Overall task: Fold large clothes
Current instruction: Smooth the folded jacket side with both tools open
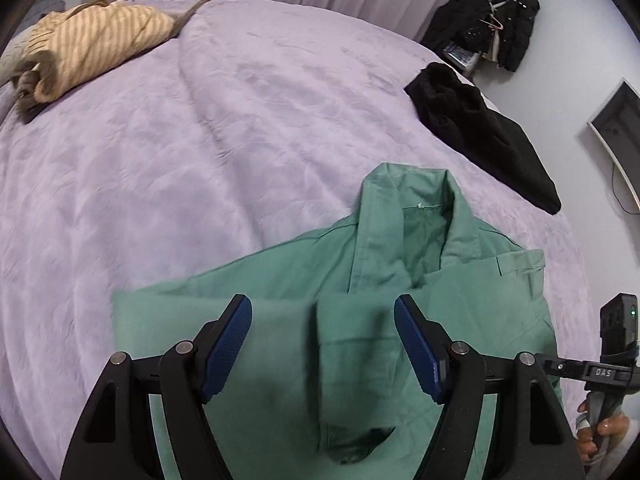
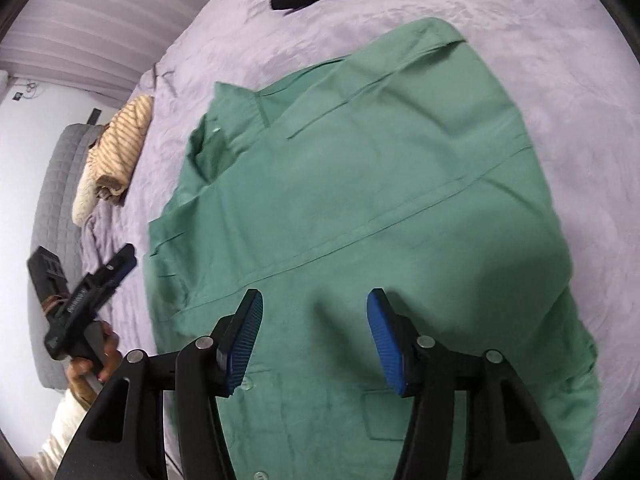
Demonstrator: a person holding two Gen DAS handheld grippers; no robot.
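A green collared shirt (image 1: 400, 280) lies spread on the lavender bedspread (image 1: 200, 160), collar toward the far side. My left gripper (image 1: 323, 320) hovers open above the shirt's folded-in sleeve, its blue pads (image 1: 230, 344) well apart and touching nothing. In the right wrist view the shirt (image 2: 380, 200) fills the middle, front side up with its placket running diagonally. My right gripper (image 2: 314, 320) stands open over the shirt's lower front, with no cloth pinched between its pads (image 2: 384, 340). The left gripper (image 2: 120, 264) also shows at the left edge, held by a hand (image 2: 100, 352).
A folded tan striped garment (image 1: 92, 44) sits at the bed's far left corner. A black garment (image 1: 480, 132) lies near the right edge. A black coat (image 1: 500, 28) hangs on the wall, beside a screen (image 1: 616, 128). A grey padded headboard (image 2: 56, 200) borders the bed.
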